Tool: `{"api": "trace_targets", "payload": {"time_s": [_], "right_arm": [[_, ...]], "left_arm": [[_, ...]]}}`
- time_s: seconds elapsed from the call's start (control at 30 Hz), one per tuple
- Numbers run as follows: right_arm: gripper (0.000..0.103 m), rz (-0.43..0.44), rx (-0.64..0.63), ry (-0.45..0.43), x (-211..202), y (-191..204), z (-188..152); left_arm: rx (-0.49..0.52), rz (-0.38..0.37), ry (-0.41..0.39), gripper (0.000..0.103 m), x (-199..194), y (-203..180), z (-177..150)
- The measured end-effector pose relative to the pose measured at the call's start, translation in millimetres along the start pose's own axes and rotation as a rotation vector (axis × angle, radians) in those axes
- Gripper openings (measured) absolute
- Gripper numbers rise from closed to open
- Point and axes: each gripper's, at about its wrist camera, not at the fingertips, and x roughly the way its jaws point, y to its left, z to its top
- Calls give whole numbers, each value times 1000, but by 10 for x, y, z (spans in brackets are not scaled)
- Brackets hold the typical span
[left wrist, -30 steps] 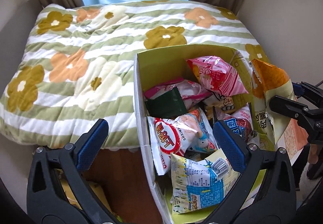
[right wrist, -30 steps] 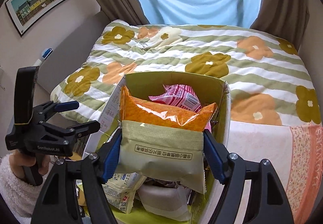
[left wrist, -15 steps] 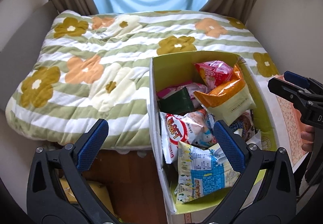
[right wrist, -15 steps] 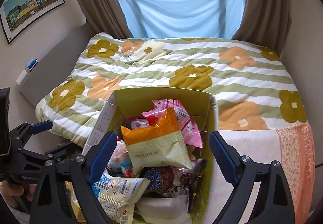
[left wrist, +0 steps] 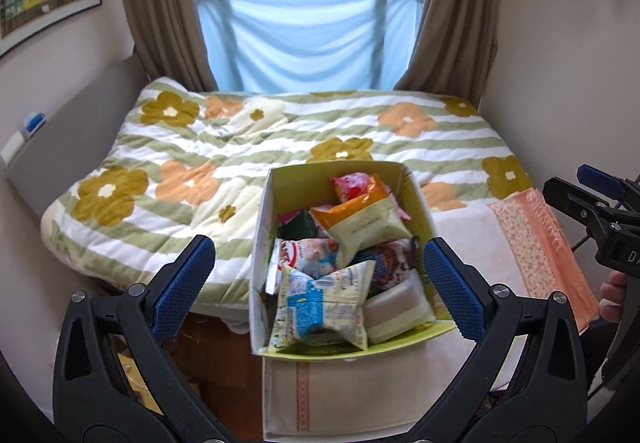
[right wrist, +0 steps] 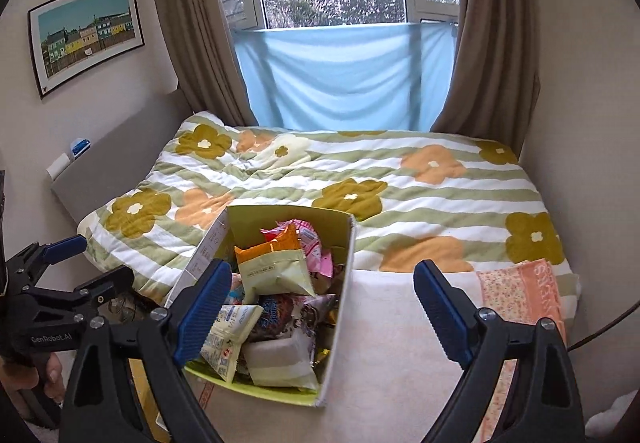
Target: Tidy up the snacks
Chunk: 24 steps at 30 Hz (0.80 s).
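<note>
Hovering with jaws spread and empty, the left gripper (left wrist: pixel 318 279) and right gripper (right wrist: pixel 322 301) face the box (left wrist: pixel 264 243), where the light, crinkly, slippery orange packet (left wrist: pixel 360 221) looks best pinched by its sealed edge.

left claw (left wrist: pixel 318 281) — jaws spread wide, empty | right claw (right wrist: pixel 324 315) — jaws spread wide, empty
</note>
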Motion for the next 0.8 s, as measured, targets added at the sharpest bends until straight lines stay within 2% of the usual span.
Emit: {"api": "trace_targets", "payload": {"time_s": [0.1, 0.2, 0.37, 0.57, 0.8], "right_arm": [[91, -52, -8, -43, -503, -203, -139], [91, -108, -13, -64, -944, -363, -359], [91, -180, -17, -73, -1422, -532, -787], [91, -186, 4, -121, -1703, -615, -1110], [91, -172, 1, -165, -1857, -568, -1192]], "left_arm": [[-8, -18, -60, 103, -408, -314, -154], [-23, -33, -79, 103, -739, -551, -363], [-42, -29, -132, 103, -1197, -800, -753], [-40, -5, -166, 103, -1447, -955, -1047], [-25, 12, -207, 103, -1615, -1011, -1123]]}}
